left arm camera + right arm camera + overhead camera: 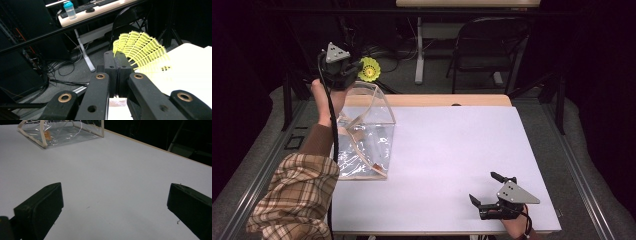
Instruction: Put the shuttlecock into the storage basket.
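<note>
Up at the far left, the left gripper [354, 70] is raised above the tabletop [452, 165], its jaws pressed together on the rim of a yellow plastic mesh-skirted shuttlecock [370, 69], which hangs in the air just past the far edge. Directly below and nearer stands a clear plastic pouch with cream-coloured edging [364, 132], upright on the tabletop with its mouth gaping upward. By my judgement, the step in hand is carrying the shuttlecock to that pouch; the next move calls for bringing it over the opening, lowering it, then parting the jaws. Far to the right, the right gripper [484, 189] rests near the front edge with its jaws spread wide, holding nothing.
</note>
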A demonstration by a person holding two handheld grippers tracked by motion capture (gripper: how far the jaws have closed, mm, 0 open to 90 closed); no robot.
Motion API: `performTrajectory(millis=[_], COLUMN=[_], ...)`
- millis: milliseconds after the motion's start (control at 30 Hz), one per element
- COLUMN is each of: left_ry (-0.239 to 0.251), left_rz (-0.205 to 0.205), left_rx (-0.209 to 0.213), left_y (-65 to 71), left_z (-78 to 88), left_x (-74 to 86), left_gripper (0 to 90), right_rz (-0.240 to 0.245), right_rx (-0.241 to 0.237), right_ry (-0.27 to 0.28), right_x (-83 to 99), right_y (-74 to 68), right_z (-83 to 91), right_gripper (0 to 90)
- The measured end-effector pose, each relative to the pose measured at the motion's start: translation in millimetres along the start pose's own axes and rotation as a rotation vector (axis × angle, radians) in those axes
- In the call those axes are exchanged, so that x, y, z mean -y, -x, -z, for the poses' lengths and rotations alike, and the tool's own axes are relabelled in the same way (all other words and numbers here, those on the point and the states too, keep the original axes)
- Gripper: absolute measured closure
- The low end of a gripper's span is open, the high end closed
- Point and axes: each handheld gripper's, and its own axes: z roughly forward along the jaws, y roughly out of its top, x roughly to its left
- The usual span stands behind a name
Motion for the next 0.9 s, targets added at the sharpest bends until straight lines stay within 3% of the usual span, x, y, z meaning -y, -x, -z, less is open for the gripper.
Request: performTrajectory(millis=[900], left_ry=[-0.008], left_rz=[0.024], left_rx=[-0.036], left_y=[-21.0], left_z=[17.2], left_x=[13.4], left_gripper=[89.6], right_rz=[0.006], right_rx=[0.0], right_ry=[-0.004], right_x=[-0.2], right_y=[0.0], right_z=[-0.2], right_gripper=[0.1])
